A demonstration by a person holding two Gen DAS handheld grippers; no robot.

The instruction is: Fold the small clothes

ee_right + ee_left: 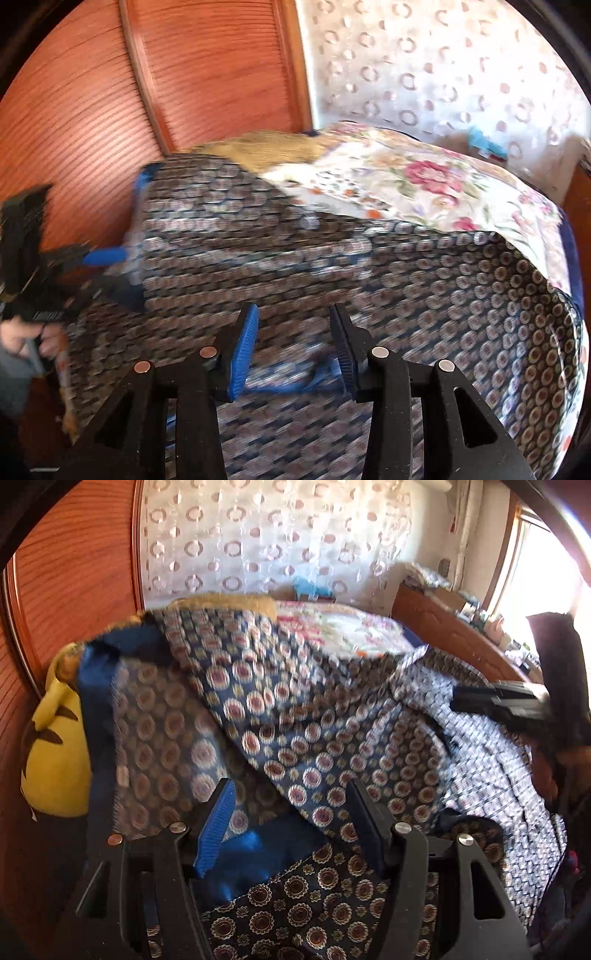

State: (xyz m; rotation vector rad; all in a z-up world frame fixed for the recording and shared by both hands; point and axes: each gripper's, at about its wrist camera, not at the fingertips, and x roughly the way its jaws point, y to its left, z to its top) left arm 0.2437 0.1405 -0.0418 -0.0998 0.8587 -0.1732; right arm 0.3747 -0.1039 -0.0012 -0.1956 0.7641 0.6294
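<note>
A dark blue garment point(280, 716) patterned with round medallions and edged in plain blue is seen spread in loose folds over the bed. In the left wrist view the left gripper point(291, 827) is held above it with its jaws apart, nothing pressed between them; a blue band of the garment lies below the gap. A yellow cushion point(55, 746) beside the wooden wardrobe point(74, 572) and a window point(546, 565) are shown only there. In the right wrist view the right gripper point(293, 350) is seen with jaws parted over the cloth, clamped on nothing. A floral quilt point(424, 184) is shown more fully here, and a hand point(40, 339) at the left edge.
</note>
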